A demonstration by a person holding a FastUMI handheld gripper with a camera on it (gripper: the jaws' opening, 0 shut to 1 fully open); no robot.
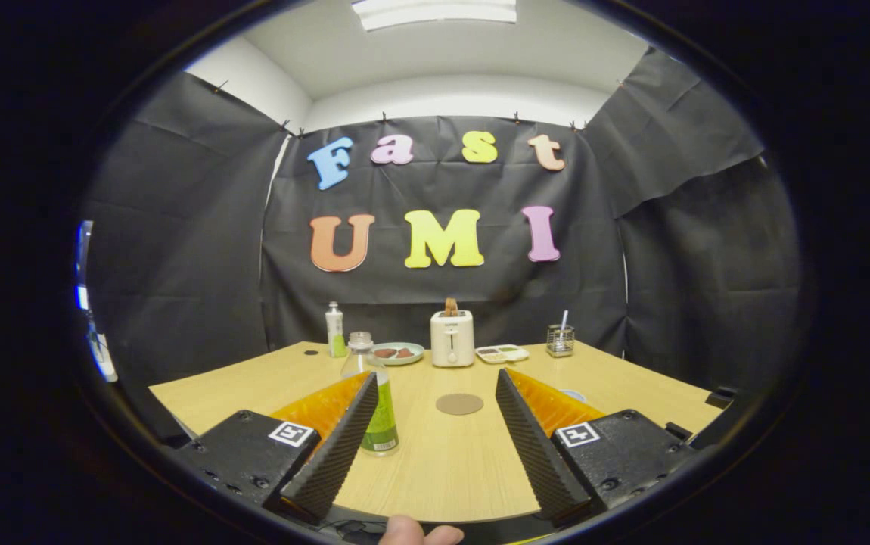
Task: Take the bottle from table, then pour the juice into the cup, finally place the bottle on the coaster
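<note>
A clear bottle (379,412) holding green juice stands upright on the wooden table (442,462), right against the inner side of my left finger (337,446), which hides its left edge. My gripper (435,377) is open and its two fingers hold nothing. The round brown coaster (459,403) lies flat just ahead, between the fingers and nearer the right one. A pale rim, perhaps the cup (575,394), peeks out behind my right finger (533,446), mostly hidden.
Along the table's far edge stand a second green bottle (335,330), a plate with food (399,353), a white toaster (452,338), a small tray (502,353) and a mesh holder (560,341). A person's fingertip (420,534) shows below the gripper.
</note>
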